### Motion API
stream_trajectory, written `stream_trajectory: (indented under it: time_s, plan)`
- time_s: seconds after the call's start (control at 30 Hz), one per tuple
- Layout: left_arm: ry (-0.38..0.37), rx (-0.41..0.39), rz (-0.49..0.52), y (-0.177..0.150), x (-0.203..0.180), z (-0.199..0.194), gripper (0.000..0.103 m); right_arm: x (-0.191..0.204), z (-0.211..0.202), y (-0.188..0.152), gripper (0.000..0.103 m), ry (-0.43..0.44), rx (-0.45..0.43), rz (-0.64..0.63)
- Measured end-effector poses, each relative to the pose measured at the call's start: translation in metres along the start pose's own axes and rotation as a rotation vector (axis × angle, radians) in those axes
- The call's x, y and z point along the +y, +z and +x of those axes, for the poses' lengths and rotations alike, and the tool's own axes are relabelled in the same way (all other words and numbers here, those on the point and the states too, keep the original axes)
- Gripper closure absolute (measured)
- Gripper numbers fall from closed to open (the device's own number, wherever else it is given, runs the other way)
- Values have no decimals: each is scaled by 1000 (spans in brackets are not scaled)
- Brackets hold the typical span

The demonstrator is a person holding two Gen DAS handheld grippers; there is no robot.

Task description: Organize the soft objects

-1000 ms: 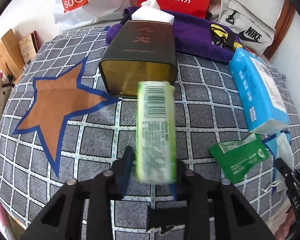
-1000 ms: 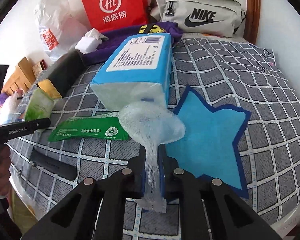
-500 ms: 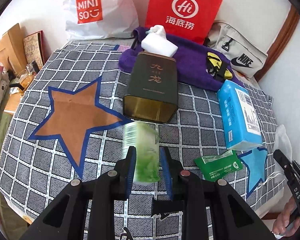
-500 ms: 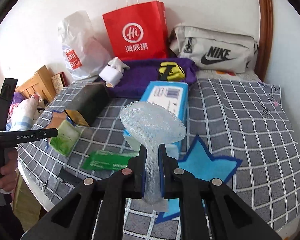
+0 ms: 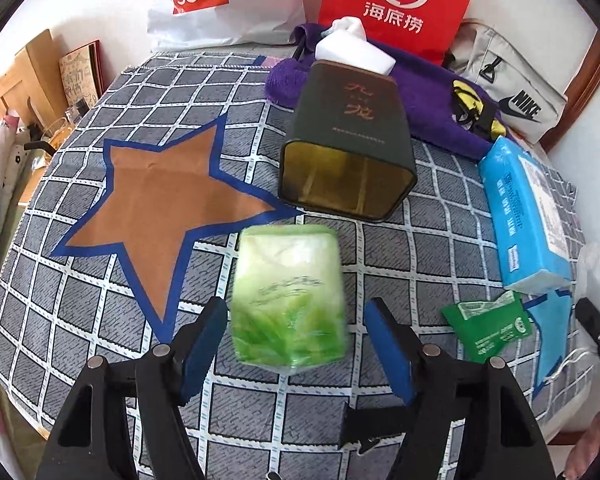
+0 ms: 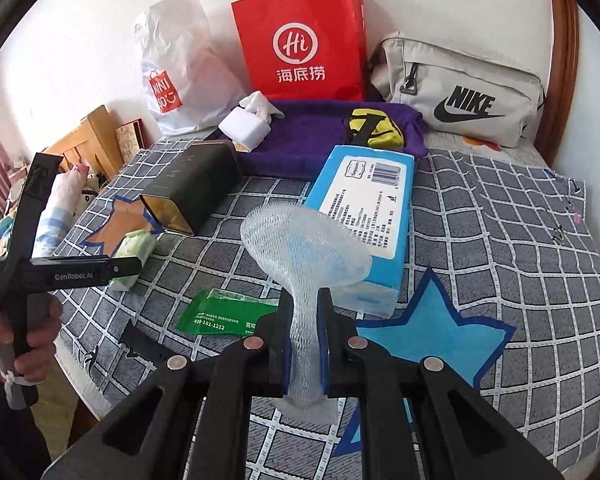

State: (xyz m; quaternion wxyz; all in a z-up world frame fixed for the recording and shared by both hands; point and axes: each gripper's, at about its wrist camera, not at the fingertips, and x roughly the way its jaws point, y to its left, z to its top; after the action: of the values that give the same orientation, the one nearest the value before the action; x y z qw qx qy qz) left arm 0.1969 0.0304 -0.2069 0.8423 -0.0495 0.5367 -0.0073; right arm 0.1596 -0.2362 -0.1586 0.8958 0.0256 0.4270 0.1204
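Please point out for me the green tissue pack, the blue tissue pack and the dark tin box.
green tissue pack [image 5: 288, 296], left wrist view, middle of its front face.
blue tissue pack [image 6: 364, 216], right wrist view, on its white printed label.
dark tin box [image 5: 352, 120], left wrist view, upper side, near the lettering.

I read "MINISO" in white on the red panel of the white plastic bag. The red paper bag carries a white "Hi" circle logo with 海底捞 under it. The grey pouch has "NIKE" and the swoosh in black. The dark tin shows 九龙 in reddish characters. The green sachet has "400-181-1212" in white; its other print is too small for me. The left gripper's black body says "GenRobot.AI". The blue tissue pack has a barcode and label text I can't make out.
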Motion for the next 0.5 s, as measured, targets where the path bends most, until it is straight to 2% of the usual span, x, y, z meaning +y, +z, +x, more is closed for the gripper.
stream_trajectory:
  time_s: [0.13,0.23,0.4,0.5]
  plan:
    - [17,24,-18,1,5,17,34,1,4,6,92,0,1,-4]
    - [46,-6,12,3,3,15,54,3,3,14,92,-3,-7,-14]
    - [-40,31,-8,12,7,6,54,2,3,34,92,-8,-26,-23]
    - [-31,1,-6,20,6,-9,54,1,5,46,92,1,-36,-23]
